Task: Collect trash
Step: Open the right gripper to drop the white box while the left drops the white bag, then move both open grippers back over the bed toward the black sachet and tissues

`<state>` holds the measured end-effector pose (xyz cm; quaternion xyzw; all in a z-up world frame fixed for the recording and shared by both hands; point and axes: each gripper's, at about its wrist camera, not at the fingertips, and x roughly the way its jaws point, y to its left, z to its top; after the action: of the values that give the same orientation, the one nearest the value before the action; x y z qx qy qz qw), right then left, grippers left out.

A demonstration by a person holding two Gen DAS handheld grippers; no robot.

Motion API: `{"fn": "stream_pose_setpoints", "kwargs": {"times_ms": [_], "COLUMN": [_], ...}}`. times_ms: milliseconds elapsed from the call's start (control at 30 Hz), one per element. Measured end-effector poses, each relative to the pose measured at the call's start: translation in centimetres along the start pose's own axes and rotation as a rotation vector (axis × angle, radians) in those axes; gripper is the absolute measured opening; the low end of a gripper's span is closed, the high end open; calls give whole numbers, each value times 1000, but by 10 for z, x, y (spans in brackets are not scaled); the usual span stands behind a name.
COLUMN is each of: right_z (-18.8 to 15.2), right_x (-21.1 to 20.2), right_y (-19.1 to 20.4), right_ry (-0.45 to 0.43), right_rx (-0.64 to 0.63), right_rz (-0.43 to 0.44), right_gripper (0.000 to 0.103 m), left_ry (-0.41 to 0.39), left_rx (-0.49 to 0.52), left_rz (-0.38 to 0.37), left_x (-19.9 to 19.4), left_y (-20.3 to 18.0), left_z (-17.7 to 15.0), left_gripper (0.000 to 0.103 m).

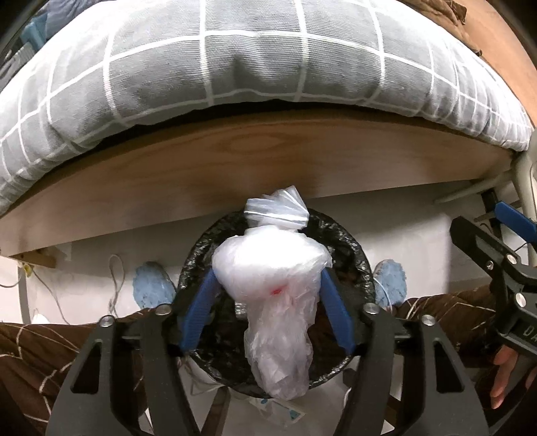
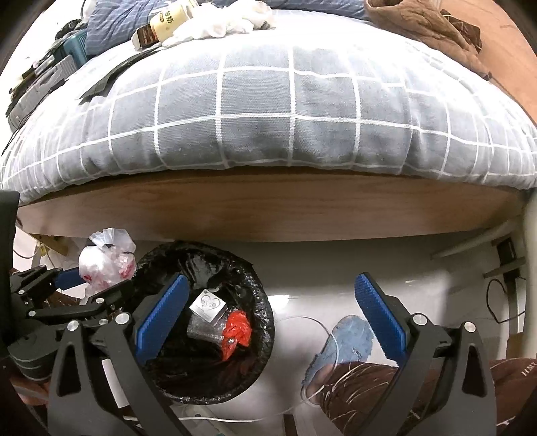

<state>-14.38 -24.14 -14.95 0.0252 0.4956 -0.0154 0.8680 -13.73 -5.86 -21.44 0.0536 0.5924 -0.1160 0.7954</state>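
A knotted clear plastic bag [image 1: 272,268] of trash hangs between the blue fingers [image 1: 198,308] of my left gripper [image 1: 270,271]. Its sides bulge against both fingertips. It is right above the bin with the black liner [image 1: 355,255]. In the right wrist view the same bag [image 2: 100,261] sits at the bin's [image 2: 265,302] left rim, with the left gripper [image 2: 94,283] around it. Inside the bin lie a silver box [image 2: 206,308] and a red wrapper [image 2: 238,330]. My right gripper [image 2: 270,281] stands wide open with nothing in it, over the bin's right rim and the white floor.
A bed with a grey checked quilt [image 2: 285,110] and a wooden frame [image 2: 268,211] overhangs the bin. A cream bottle [image 2: 167,18] and white tissues [image 2: 221,23] lie on it. Blue slippers [image 1: 151,285] [image 2: 352,338], brown-trousered legs [image 2: 362,385] and cables [image 1: 114,285] surround the bin.
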Motion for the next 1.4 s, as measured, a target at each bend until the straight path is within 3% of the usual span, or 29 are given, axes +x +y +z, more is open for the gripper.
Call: {"fn": "stream_pose_setpoints", "kwargs": {"times_ms": [67,367,1033,1400], "right_z": [-1,1,38,76], "right_x": [1,0,-62,-74], "right_y": [4,12,23,24], "right_ry": [2,-17,-251,-323], "right_rx": [-13,-11,-65,-85], "right_rz": [-2,-6,-43,5], "right_gripper": [95,95,95,95], "left_ry": [-11,-82,-263,-342], "left_rx": [-7,-43,-115,-113], "left_rz": [0,53,78,74], "left_x": [-4,-21,-101,-117], "left_y": [3,21,50,50], "left_z": [1,1,36,92], "left_gripper": [77,96,97,97]}}
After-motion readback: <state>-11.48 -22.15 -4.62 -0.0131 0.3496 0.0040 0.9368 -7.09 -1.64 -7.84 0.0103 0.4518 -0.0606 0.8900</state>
